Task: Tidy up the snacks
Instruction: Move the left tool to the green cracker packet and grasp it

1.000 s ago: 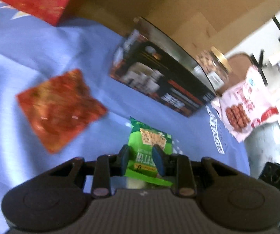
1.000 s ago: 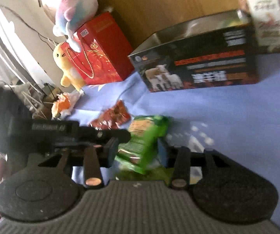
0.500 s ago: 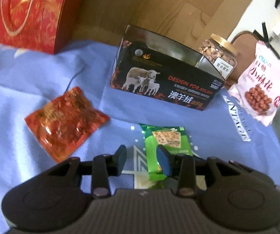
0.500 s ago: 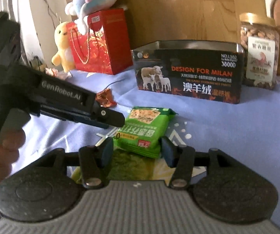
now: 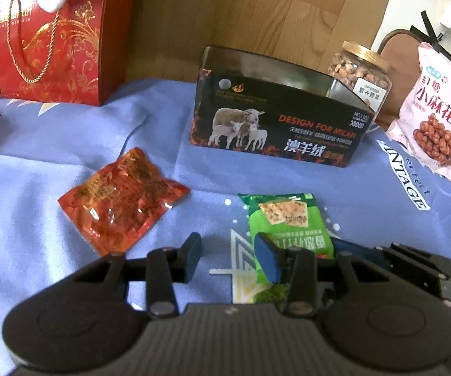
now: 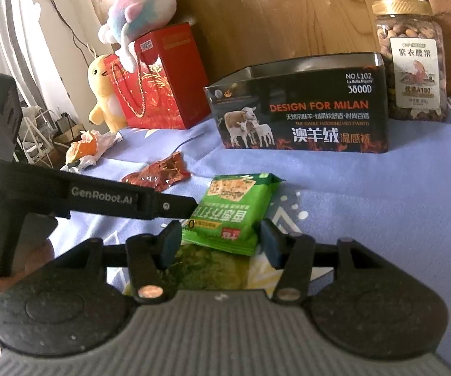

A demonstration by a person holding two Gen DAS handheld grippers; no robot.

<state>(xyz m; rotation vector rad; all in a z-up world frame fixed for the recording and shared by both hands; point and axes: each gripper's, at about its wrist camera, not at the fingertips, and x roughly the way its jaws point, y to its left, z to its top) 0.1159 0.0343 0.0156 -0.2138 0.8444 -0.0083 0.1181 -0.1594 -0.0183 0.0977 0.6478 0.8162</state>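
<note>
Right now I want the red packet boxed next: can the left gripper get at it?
Probably yes: the left gripper is open and empty, and the red packet lies flat just ahead to its left, with bare cloth between them.

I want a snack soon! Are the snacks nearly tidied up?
Not yet. No snack shows in the black tin. The right tongs straddle the green packet without squeezing it; the left tongs are open and empty. The red packet lies on the cloth, waiting.
</note>
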